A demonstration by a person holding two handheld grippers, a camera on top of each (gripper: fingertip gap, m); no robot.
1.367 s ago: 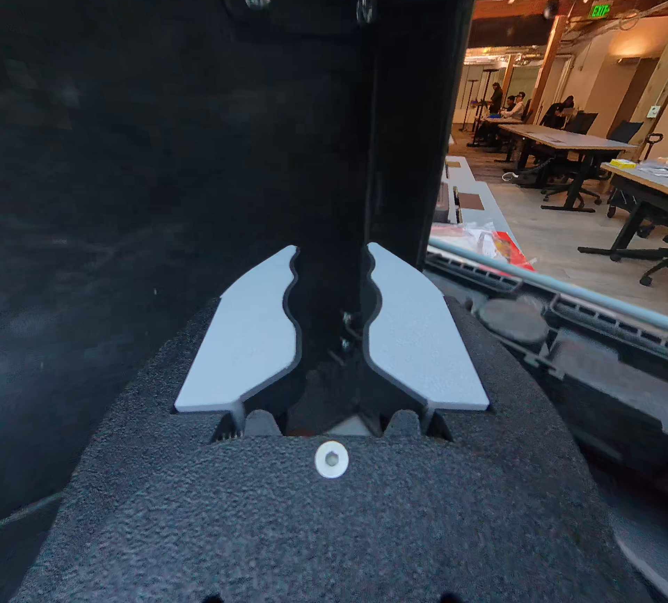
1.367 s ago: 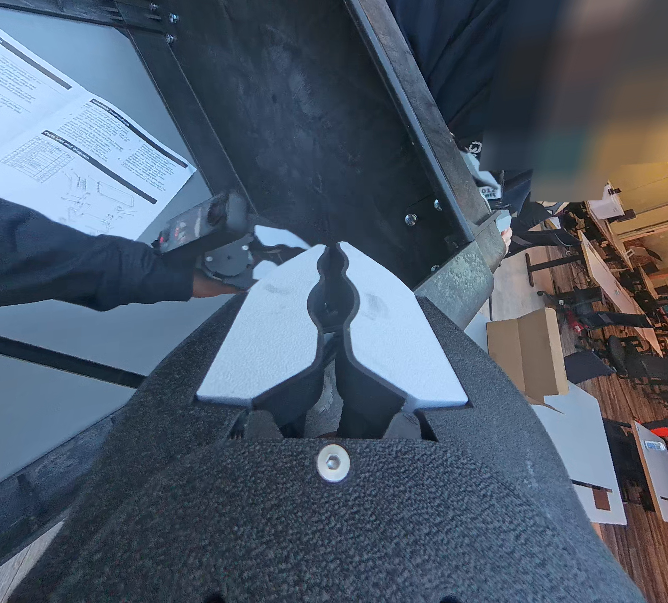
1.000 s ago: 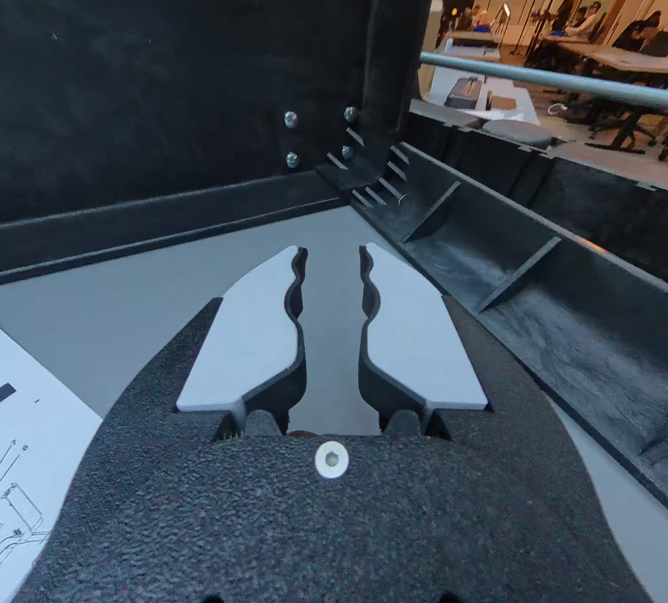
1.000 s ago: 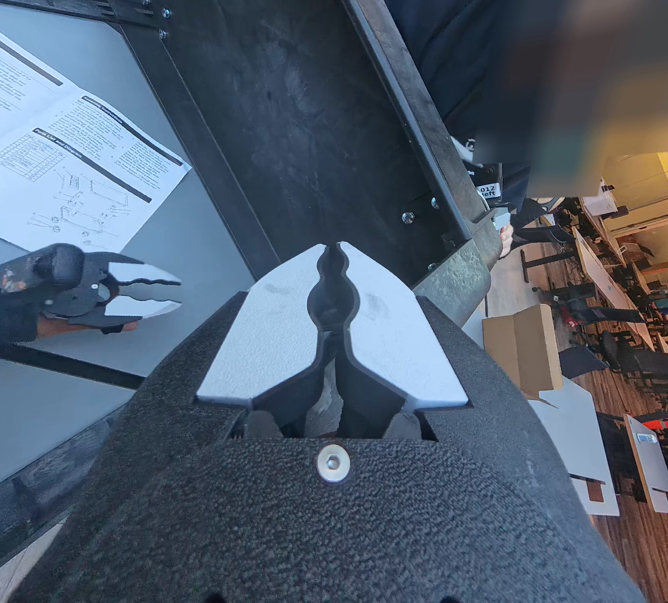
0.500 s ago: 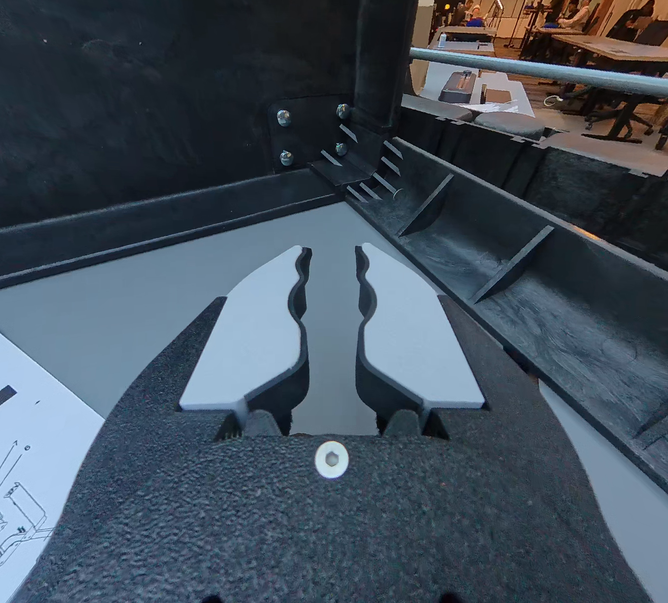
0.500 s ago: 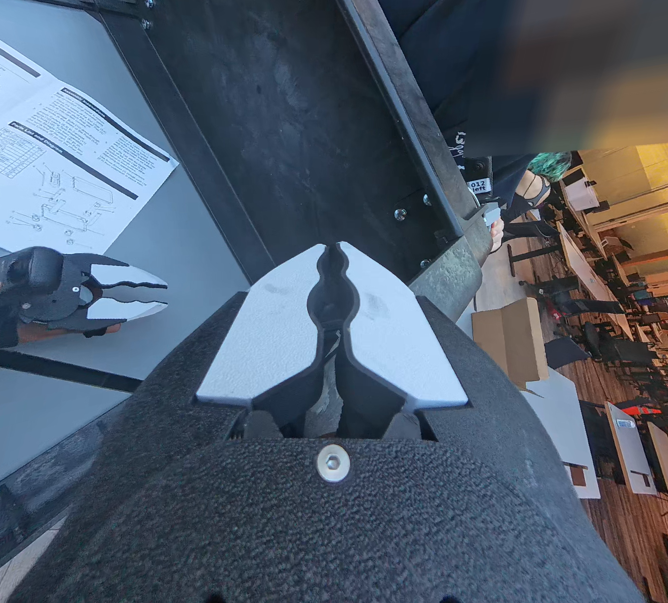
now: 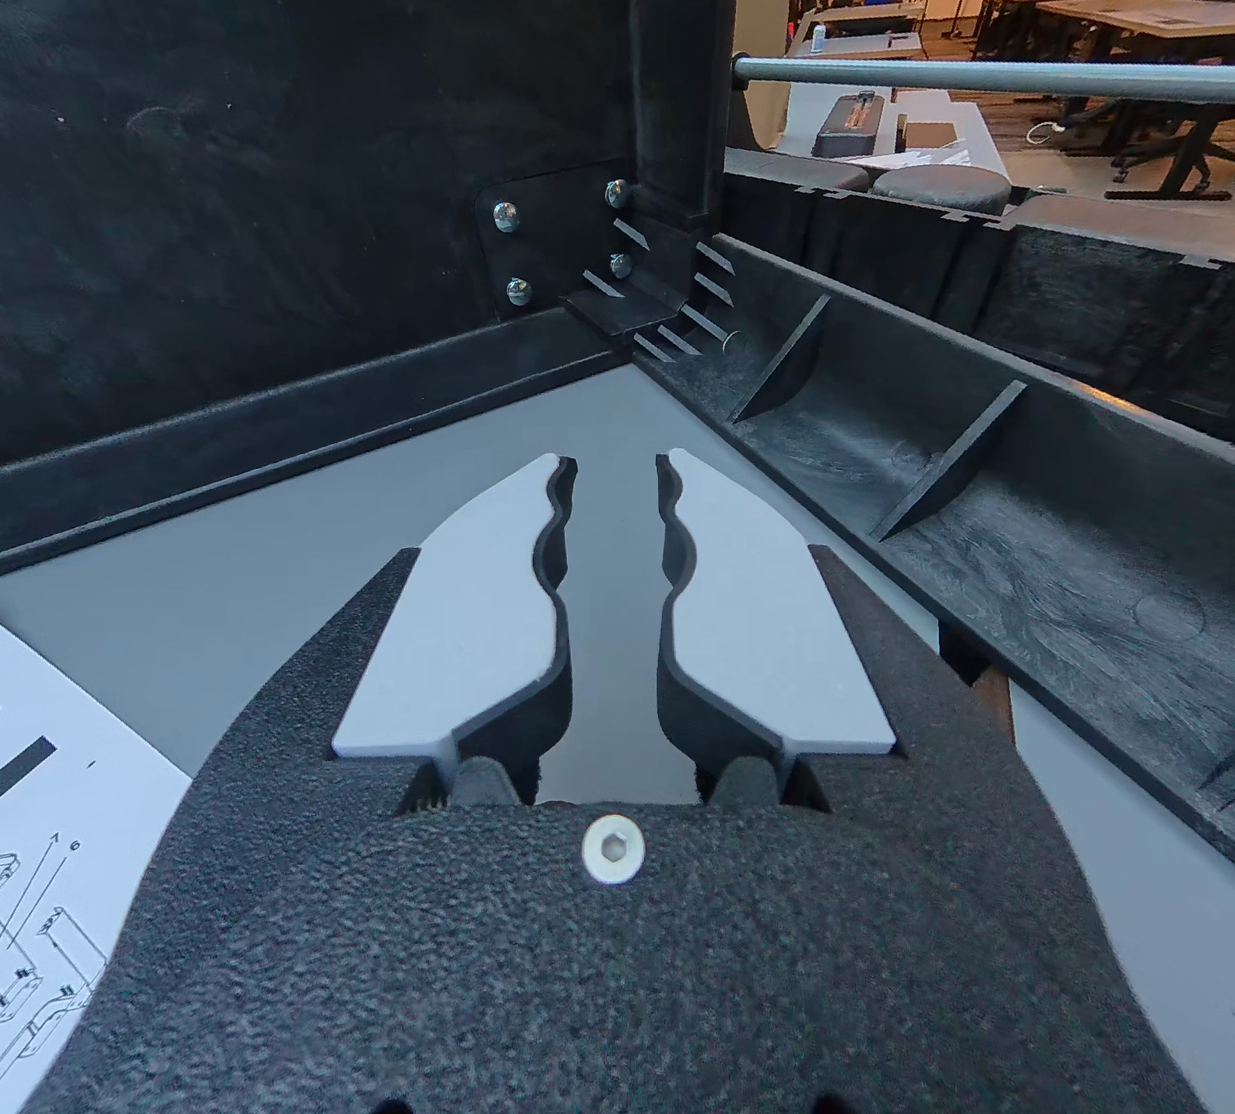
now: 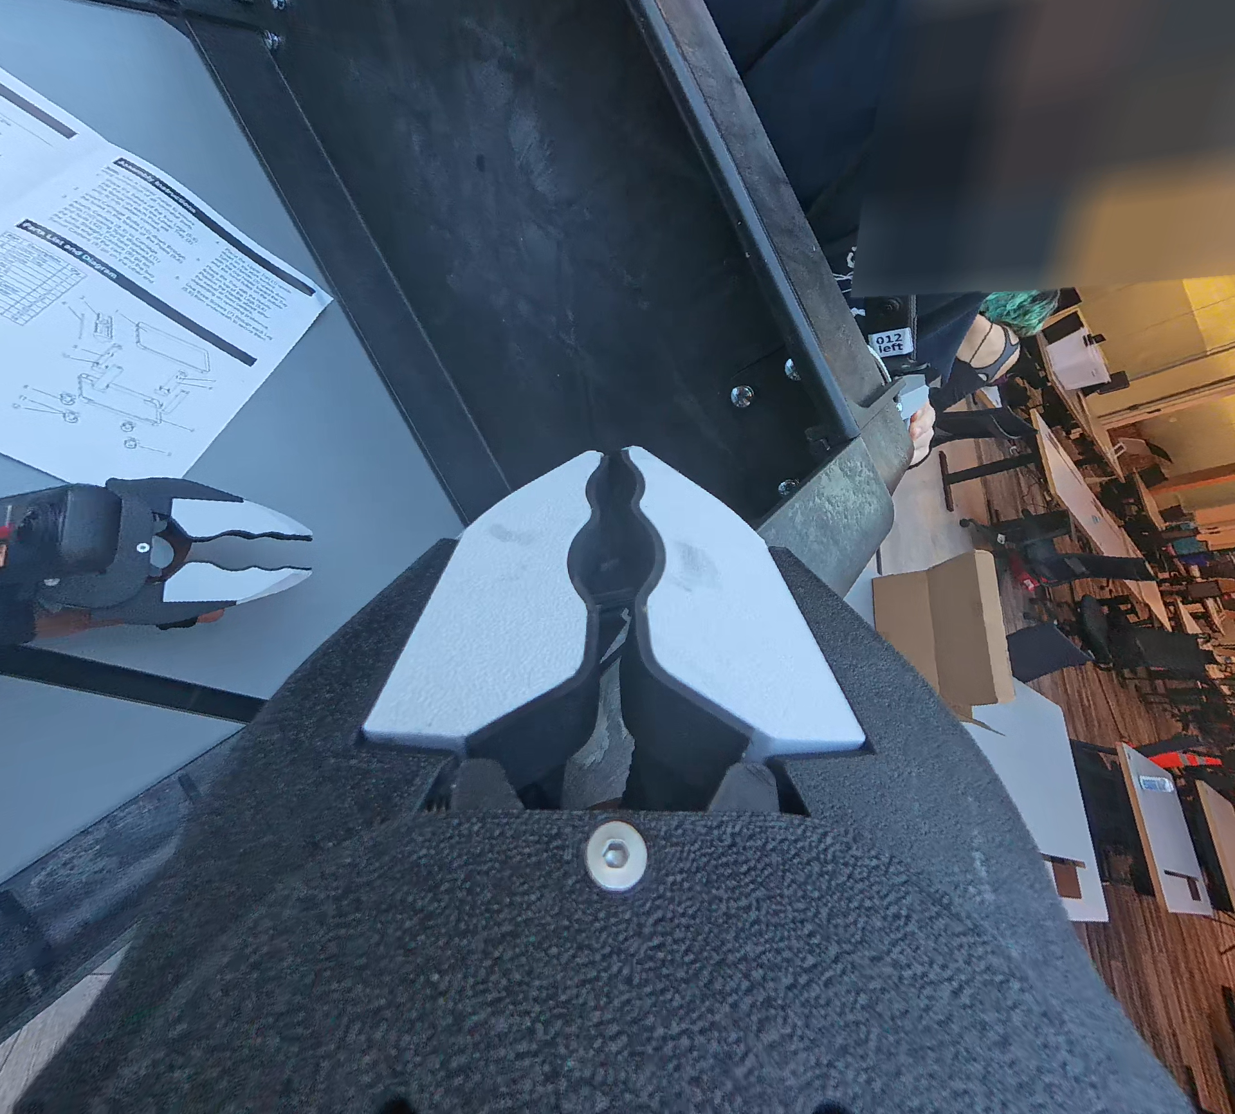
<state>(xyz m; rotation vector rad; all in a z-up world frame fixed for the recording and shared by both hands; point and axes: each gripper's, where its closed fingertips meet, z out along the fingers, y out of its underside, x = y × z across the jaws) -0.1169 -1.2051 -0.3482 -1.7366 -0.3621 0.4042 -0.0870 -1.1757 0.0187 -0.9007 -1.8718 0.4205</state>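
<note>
Left hand-held gripper (image 7: pixel 615 467) lowered; smooth grey table (image 7: pixel 267 540).

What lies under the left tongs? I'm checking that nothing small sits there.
Under the left tongs, which are open and empty, only the bare grey table surface shows. An instruction sheet lies beside them. The ground beneath the tongs' black body is covered.

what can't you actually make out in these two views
- Right wrist view: what the right gripper pinches, if anything; its own fingers hide the dark edge under them.
- Right wrist view: the person behind the black panel; a mosaic patch covers them.
- Left wrist view: most of the instruction sheet; cut off by the picture's left edge and the left gripper.
- Left wrist view: the distant people; too small.
</note>
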